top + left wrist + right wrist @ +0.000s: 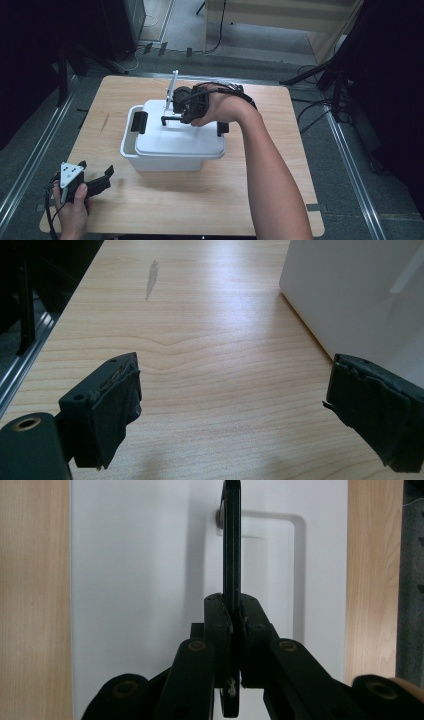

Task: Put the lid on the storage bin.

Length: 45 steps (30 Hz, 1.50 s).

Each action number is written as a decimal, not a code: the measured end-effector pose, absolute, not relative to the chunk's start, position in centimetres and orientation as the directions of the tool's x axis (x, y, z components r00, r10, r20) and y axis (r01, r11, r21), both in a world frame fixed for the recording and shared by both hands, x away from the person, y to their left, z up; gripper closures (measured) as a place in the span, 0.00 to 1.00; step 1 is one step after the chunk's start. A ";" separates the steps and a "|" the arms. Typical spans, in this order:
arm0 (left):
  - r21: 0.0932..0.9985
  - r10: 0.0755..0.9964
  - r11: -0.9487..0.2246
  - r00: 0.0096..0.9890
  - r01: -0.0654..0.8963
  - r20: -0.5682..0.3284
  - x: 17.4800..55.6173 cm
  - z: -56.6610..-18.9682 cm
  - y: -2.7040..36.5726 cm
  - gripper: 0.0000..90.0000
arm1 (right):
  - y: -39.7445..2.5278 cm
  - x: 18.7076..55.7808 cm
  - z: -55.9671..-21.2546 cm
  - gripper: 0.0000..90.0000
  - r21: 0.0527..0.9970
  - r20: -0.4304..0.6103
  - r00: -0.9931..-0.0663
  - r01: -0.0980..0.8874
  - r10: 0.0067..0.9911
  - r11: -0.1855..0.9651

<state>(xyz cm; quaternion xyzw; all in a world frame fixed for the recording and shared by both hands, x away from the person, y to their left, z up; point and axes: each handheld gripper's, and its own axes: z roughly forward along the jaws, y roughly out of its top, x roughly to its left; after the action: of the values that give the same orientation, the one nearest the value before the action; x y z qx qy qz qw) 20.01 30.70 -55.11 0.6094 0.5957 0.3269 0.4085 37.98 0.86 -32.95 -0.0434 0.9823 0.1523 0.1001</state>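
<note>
A white plastic box stands in the middle of the wooden table. Its white lid lies on top, and the box's left rim shows beside the lid's edge. My right gripper is over the lid, shut on the lid's thin black handle. In the right gripper view the jaws clamp that handle from both sides above the lid. My left gripper rests open at the table's front left, with nothing between its pads. The box wall stands to its right.
Black latches sit at the box's left and right ends. Bare wood table surrounds the box. A metal rail runs along the table's left edge, and cables lie on the floor at the right.
</note>
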 end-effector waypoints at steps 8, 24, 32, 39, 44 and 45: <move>0.889 0.993 0.044 0.078 0.456 -0.089 20.0 -55.1 30.7 0.09 | 2.7 38.2 -33.3 0.95 0.291 -0.196 -0.980 -0.104 -0.047 0.951; 0.889 0.993 0.034 0.084 0.457 -0.081 20.0 -55.1 30.6 0.09 | 4.6 38.6 -33.9 0.95 0.303 -0.182 -0.982 -0.112 -0.058 0.946; 0.888 0.993 0.036 0.085 0.458 -0.084 20.0 -55.1 30.6 0.09 | 5.2 38.7 -34.3 0.95 0.296 -0.178 -0.982 -0.109 -0.057 0.949; 0.888 0.993 0.038 0.084 0.458 -0.086 20.0 -55.1 30.7 0.09 | 5.3 38.8 -34.6 0.95 0.298 -0.172 -0.983 -0.112 -0.062 0.948; 0.889 0.993 0.037 0.085 0.456 -0.085 20.0 -55.1 30.6 0.09 | 5.1 38.8 -34.7 0.95 0.310 -0.171 -0.984 -0.104 -0.052 0.945; 0.889 0.993 0.038 0.084 0.456 -0.086 20.0 -55.1 30.6 0.09 | 5.2 38.7 -34.7 0.95 0.309 -0.174 -0.983 -0.105 -0.052 0.945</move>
<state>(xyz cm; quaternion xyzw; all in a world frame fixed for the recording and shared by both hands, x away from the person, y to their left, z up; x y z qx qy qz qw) 20.00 30.63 -55.11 0.6115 0.5925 0.3272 0.4099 38.72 5.15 -34.72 -0.0399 0.9828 0.1608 0.0818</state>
